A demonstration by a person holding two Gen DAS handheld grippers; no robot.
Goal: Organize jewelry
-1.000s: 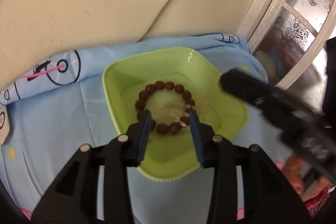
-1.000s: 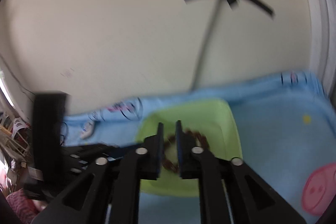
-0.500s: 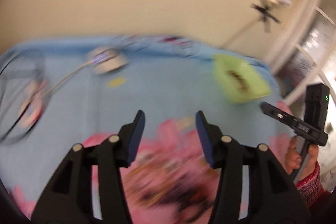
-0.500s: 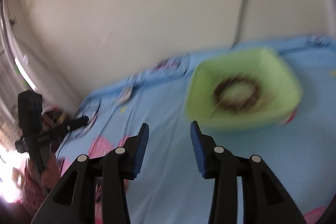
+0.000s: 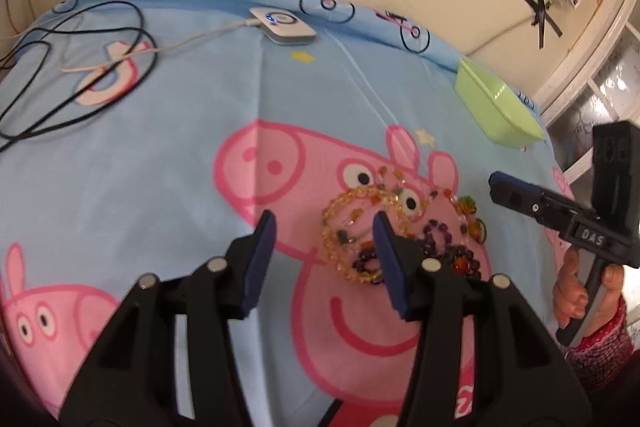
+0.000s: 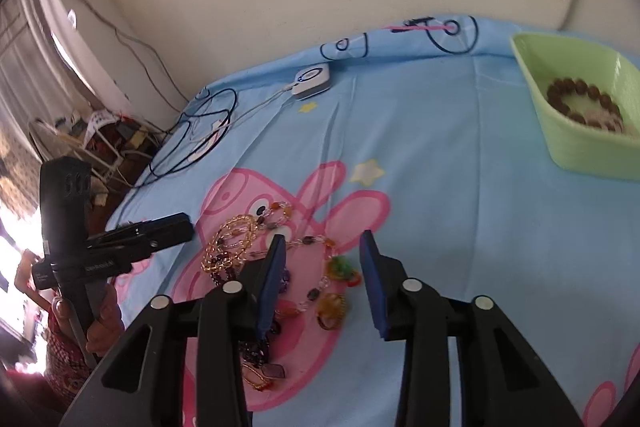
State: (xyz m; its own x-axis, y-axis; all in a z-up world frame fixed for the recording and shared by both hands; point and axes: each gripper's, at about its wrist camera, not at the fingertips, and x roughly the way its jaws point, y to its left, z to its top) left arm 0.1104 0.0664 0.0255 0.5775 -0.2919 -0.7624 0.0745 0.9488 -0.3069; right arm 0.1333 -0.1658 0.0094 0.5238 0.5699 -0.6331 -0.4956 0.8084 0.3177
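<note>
A pile of beaded jewelry (image 5: 400, 227) lies on the blue cartoon-pig bedsheet (image 5: 160, 147): a golden bead strand, purple beads and orange pieces. It also shows in the right wrist view (image 6: 280, 259). My left gripper (image 5: 324, 251) is open and empty, just above the pile's left edge. My right gripper (image 6: 324, 267) is open and empty, over the pile's right side. The green tray (image 6: 576, 143) at the far right holds a brown bead bracelet (image 6: 584, 103). The tray shows edge-on in the left wrist view (image 5: 496, 107).
A white charger puck (image 5: 282, 25) with its cable and a looped black cord (image 5: 72, 67) lie at the far side of the sheet. The cream wall runs behind. Each gripper shows in the other's view (image 5: 560, 215) (image 6: 100, 251).
Both grippers have pulled back from the green tray and swung over to the jewelry pile. The right gripper, nearly shut a second ago, is open now. The brown bracelet stays in the tray.
</note>
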